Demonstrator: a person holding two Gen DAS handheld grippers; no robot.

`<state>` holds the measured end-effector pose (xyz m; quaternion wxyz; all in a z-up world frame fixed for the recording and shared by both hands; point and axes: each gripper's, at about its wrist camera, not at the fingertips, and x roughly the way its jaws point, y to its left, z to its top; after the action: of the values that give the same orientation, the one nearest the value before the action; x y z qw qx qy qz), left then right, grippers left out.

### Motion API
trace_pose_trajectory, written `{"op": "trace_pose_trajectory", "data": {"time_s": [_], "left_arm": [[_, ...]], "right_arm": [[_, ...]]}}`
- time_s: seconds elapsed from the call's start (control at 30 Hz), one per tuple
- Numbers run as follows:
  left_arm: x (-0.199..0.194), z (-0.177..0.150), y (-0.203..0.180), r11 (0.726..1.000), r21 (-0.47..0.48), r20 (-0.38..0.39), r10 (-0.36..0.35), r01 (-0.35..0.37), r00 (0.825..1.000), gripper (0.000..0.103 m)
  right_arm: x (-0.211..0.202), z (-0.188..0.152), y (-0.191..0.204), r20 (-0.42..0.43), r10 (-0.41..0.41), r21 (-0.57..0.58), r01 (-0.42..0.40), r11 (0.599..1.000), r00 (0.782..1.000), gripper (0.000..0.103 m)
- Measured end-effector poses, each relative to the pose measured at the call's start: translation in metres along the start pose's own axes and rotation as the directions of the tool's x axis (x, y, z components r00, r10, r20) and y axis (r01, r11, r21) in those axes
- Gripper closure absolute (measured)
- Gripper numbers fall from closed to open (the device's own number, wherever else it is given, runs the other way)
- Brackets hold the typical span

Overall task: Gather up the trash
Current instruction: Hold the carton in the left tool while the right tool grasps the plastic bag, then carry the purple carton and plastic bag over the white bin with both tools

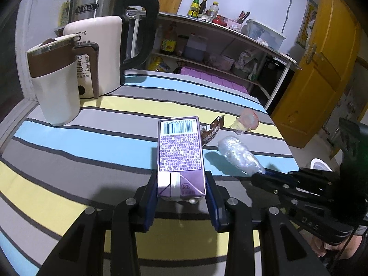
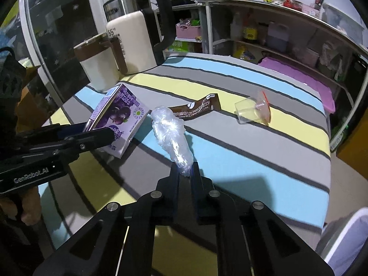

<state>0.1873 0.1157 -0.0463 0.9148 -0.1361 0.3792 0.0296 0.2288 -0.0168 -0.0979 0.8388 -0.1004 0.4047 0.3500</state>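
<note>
Clamped between the two blue-padded fingers of the left gripper point(image 1: 181, 184) is a purple drink carton point(image 1: 179, 147), gripped at its folded end with the barcode end pointing away over the striped tablecloth point(image 1: 69, 161). Beyond the carton in this left wrist view lie a brown snack wrapper point(image 1: 212, 130) and, further right, a small clear plastic bag point(image 1: 246, 122), both loose on the cloth; nearer, a crumpled wad of clear plastic film point(image 1: 239, 154) sticks out of the tips of the right gripper point(image 1: 260, 173), which reaches in from the right edge. A white and brown mug point(image 1: 55, 80) and two kettles stand at the far left. From the right wrist view, the right gripper is pinched tight on the near tail of the film, the rest of the wad standing up and away from the fingers. To the left the carton is tilted, one corner low near the cloth, in the left gripper's grasp. The wrapper and the clear bag lie further off, towards the right, well apart from both grippers. My reading is that both hands have finished their pickups, so the step in hand is carrying the pieces off. A white rim at the near right corner may be a bin point(image 2: 345, 234), though I cannot be sure; the next move calls for bringing each load over a container before letting go, then returning for the wrapper and bag.
</note>
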Motion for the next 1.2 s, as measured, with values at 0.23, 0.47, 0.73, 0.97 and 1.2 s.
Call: {"op": "trace_pose_trajectory", "data": {"time_s": [0.23,0.47,0.73,0.97,1.2], "left_arm": [[-0.019,-0.013,-0.013,0.999,0.022,0.011,-0.027,0.027,1.000,0.065],[-0.038,-0.025,-0.034,0.997,0.057,0.017,-0.056,0.055,0.998,0.065],[-0.054,-0.036,-0.060,0.990,0.104,0.020,-0.095,0.093,0.995,0.065],[-0.061,-0.043,-0.090,0.978,0.156,0.008,-0.139,0.136,0.990,0.065],[-0.060,-0.046,-0.118,0.964,0.202,-0.006,-0.177,0.175,0.984,0.065]], "right_arm": [[-0.028,-0.017,0.003,0.033,-0.004,0.057,0.002,0.998,0.999,0.094],[-0.057,-0.038,0.003,0.057,-0.027,0.119,0.020,0.993,0.998,0.093],[-0.092,-0.059,-0.002,0.094,-0.069,0.180,0.051,0.982,0.993,0.093],[-0.122,-0.076,-0.011,0.127,-0.113,0.233,0.081,0.969,0.985,0.093],[-0.143,-0.091,-0.025,0.142,-0.153,0.279,0.109,0.954,0.978,0.093]]}}
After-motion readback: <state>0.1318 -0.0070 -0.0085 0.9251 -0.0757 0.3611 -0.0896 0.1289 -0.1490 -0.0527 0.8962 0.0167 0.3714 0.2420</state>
